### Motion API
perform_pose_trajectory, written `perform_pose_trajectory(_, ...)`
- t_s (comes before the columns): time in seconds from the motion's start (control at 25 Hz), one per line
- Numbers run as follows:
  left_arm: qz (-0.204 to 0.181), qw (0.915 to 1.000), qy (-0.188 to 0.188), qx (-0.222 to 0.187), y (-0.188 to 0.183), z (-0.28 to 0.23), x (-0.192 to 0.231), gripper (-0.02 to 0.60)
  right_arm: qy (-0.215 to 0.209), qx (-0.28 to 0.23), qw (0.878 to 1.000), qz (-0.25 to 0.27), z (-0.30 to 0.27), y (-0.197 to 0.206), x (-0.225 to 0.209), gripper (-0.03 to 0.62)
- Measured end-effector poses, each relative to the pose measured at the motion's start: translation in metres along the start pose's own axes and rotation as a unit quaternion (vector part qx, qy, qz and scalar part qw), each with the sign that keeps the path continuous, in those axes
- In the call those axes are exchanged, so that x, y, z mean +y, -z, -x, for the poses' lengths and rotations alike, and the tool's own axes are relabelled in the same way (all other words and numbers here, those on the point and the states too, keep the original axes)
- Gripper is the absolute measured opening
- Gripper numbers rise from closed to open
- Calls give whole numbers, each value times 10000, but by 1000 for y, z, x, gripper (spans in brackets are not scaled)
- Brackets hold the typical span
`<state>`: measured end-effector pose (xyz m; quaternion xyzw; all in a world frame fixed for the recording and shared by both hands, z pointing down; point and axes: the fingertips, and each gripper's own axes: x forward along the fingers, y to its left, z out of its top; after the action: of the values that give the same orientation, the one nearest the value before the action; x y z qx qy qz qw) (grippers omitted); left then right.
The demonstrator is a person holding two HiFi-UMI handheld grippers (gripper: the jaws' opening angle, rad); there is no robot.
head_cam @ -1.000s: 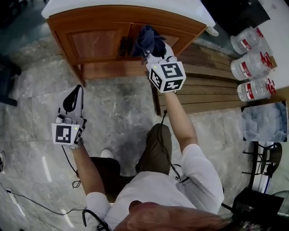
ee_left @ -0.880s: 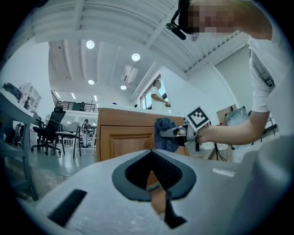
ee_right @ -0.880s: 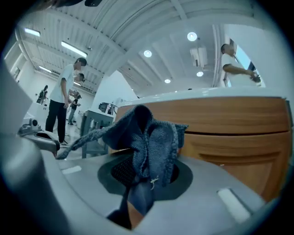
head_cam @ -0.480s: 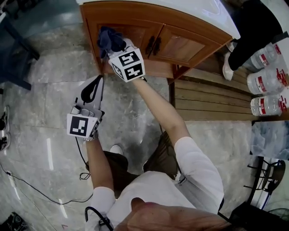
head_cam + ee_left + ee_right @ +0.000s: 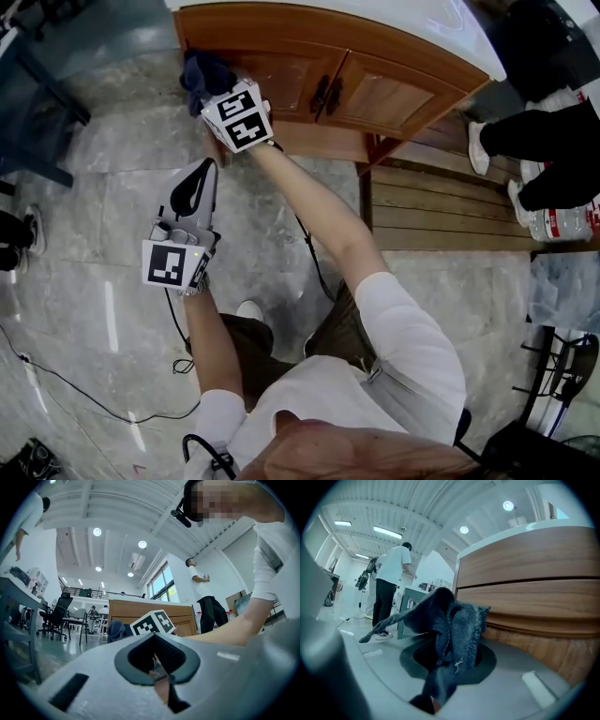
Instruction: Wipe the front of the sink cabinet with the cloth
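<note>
The right gripper (image 5: 214,86) has its 2 jaws pinched on a crumpled dark blue terry cloth (image 5: 452,627), which bunches out above the tips and sits right at the left end of the brown wooden sink cabinet (image 5: 375,98), beside its left door; actual contact with the wood can't be made out. The left gripper (image 5: 203,171) hangs lower and nearer the person, over the grey marble floor (image 5: 103,197) and well apart from the cabinet, its jaws pressed together with nothing between them.
</note>
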<state>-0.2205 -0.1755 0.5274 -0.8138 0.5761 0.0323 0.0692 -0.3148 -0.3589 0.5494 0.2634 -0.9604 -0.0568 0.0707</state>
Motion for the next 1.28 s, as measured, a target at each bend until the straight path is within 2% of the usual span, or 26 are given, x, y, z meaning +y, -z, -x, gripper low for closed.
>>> perform_pose_trajectory(0.2, -1, 10000, -11, 91, 3, -1, 0, 2, 151, 11, 9999, 1, 12, 1, -10, 92)
perform_pose_trajectory(0.44, -47, 9999, -41, 108, 5, -5, 0, 2, 514, 56, 9987, -35, 37, 10, -44, 89)
perform_pose_trajectory(0.88, 185, 9997, -121, 47, 6, -6, 9, 2, 1348, 219, 9906, -80, 114, 31, -111, 92)
perform_pose_trajectory(1.28, 212, 9997, -107, 96, 12, -6, 8, 2, 1825, 219, 9829, 72, 183, 36, -152, 94)
